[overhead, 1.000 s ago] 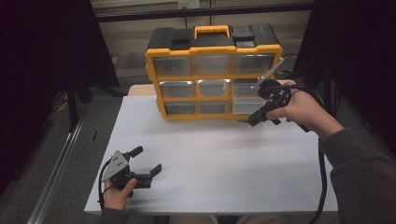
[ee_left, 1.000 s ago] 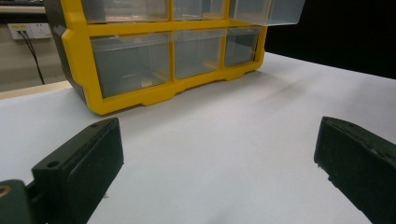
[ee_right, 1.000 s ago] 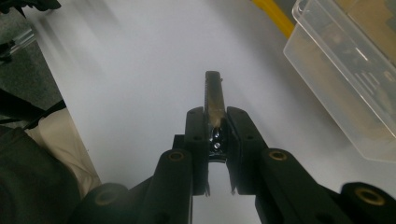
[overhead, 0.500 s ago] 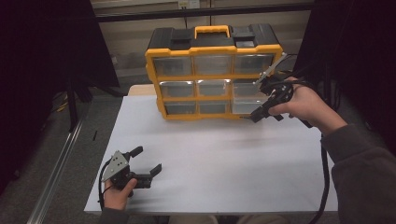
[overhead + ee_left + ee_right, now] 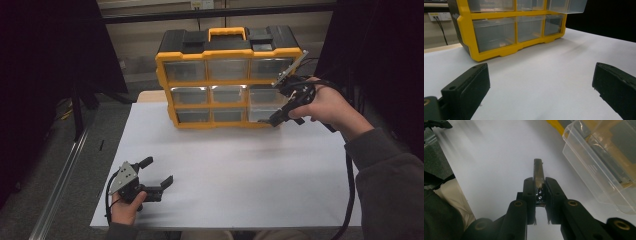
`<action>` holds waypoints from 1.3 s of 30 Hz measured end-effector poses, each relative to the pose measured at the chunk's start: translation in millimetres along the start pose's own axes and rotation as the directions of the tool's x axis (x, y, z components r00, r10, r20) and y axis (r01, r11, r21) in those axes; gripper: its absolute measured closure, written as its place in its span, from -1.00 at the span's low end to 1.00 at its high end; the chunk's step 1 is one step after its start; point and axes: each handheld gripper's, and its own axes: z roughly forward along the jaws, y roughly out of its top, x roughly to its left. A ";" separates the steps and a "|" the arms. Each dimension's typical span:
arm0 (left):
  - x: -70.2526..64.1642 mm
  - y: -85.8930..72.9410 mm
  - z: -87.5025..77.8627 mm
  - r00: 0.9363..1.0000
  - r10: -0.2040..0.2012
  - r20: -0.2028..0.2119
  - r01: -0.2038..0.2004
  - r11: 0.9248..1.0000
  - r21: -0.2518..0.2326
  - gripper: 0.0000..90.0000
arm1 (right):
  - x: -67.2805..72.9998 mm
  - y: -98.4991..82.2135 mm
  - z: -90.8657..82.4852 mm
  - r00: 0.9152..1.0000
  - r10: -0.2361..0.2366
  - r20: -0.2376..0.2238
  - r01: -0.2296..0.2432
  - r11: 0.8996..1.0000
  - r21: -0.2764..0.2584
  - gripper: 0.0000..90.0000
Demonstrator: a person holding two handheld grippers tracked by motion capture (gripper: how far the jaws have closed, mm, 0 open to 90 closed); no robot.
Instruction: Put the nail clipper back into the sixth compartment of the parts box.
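One pulled-out drawer (image 5: 599, 167) edges the right gripper (image 5: 539, 185).

a workshop: yellow parts organizer (image 5: 227, 75) on a white-covered table (image 5: 240, 185).

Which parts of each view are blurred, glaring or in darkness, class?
High view: glare on the clear drawers of the yellow-and-black plastic drawer organiser, dark surroundings. Left gripper view: the open left gripper has soft, out-of-focus jaws near the lens. Right gripper view: streaked motion blur on the white table sheet; the right gripper clamps a thin dark flat object, too dim to identify.
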 end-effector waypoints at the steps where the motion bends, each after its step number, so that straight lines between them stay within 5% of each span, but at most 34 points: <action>1: 0.1 0.1 -0.1 1.000 0.004 -0.007 -0.004 1.000 0.002 -0.97 | -0.5 0.4 -0.8 1.000 -0.003 -0.004 0.003 1.000 0.003 0.78; 28: -0.1 0.2 0.1 1.000 0.000 -0.012 0.000 1.000 -0.003 -0.97 | -3.1 14.9 -18.3 0.999 -0.024 0.023 0.024 1.000 0.008 0.79; 39: -0.1 0.1 0.2 1.000 0.001 -0.010 -0.001 1.000 -0.001 -0.97 | -7.3 17.7 -22.9 0.999 0.005 0.045 -0.004 1.000 -0.018 0.78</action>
